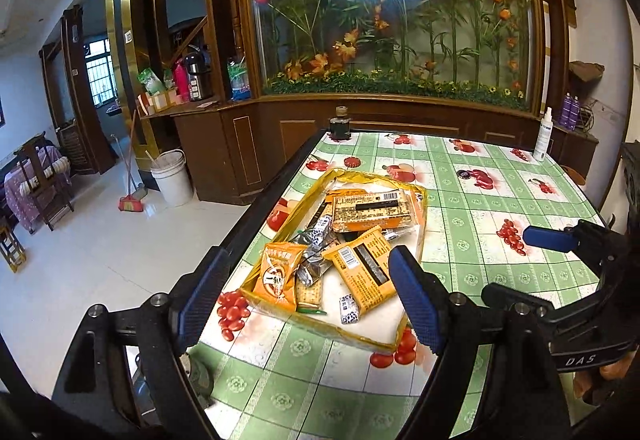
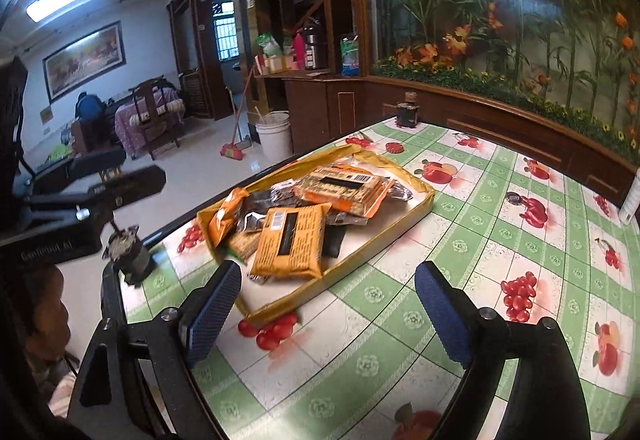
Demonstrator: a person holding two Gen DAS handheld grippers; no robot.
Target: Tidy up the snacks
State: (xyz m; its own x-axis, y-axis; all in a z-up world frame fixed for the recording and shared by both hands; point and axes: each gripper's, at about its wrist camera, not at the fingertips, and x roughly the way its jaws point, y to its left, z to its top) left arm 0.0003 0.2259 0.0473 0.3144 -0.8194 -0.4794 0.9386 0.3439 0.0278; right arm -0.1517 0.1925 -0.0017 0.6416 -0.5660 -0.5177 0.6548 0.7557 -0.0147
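Observation:
A shallow yellow tray (image 1: 362,338) (image 2: 400,234) sits on the green checked table near its left edge, holding several snack packs: orange cracker packs (image 1: 366,264) (image 2: 292,238), a long orange pack (image 1: 374,210) (image 2: 340,186) and dark and silver foil packs (image 1: 314,236) (image 2: 280,196). My left gripper (image 1: 308,300) is open and empty, hovering over the tray's near end. My right gripper (image 2: 328,308) is open and empty, just in front of the tray's near right side; it also shows in the left wrist view (image 1: 548,238).
A dark ink bottle (image 1: 340,122) (image 2: 407,110) stands at the table's far left corner, with a red bottle cap (image 1: 352,162) (image 2: 394,147) near it. A white spray bottle (image 1: 544,136) stands at the far right. The table edge (image 1: 256,216) drops to the floor on the left.

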